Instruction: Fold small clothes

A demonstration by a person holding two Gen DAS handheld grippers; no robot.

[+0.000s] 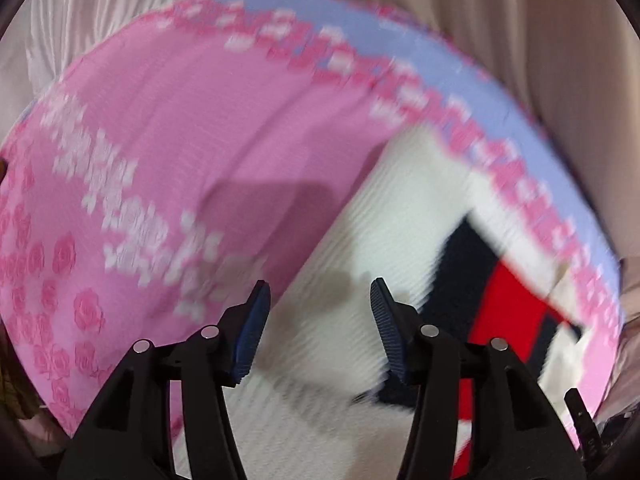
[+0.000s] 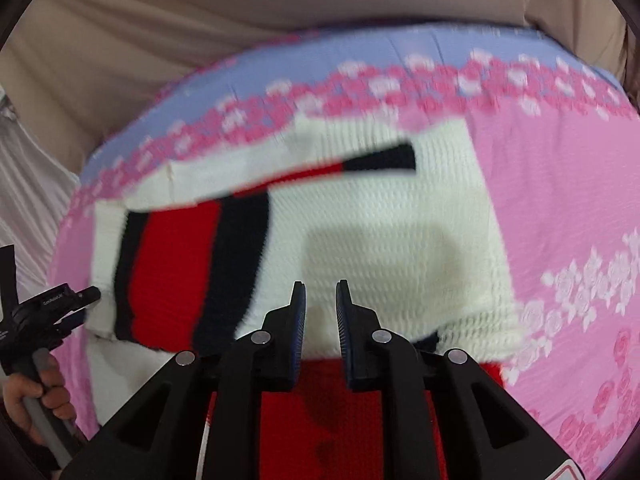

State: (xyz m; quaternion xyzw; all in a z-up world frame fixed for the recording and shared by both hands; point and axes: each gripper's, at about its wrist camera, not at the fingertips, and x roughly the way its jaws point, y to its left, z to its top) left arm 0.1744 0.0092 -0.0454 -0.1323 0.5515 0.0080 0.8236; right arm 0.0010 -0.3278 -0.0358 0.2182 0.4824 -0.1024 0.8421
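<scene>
the sweater point(image 2: 392, 240) lies on the pink sheet point(image 2: 560, 200) under both spread, empty grippers: left gripper point(image 1: 320, 304), right gripper point(image 2: 321, 304).

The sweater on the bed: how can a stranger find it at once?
Look at the pink flowered bedsheet with a blue border. The sweater lies on it, beyond the right gripper. It is the only knitted thing: white, with red and black stripes.
</scene>
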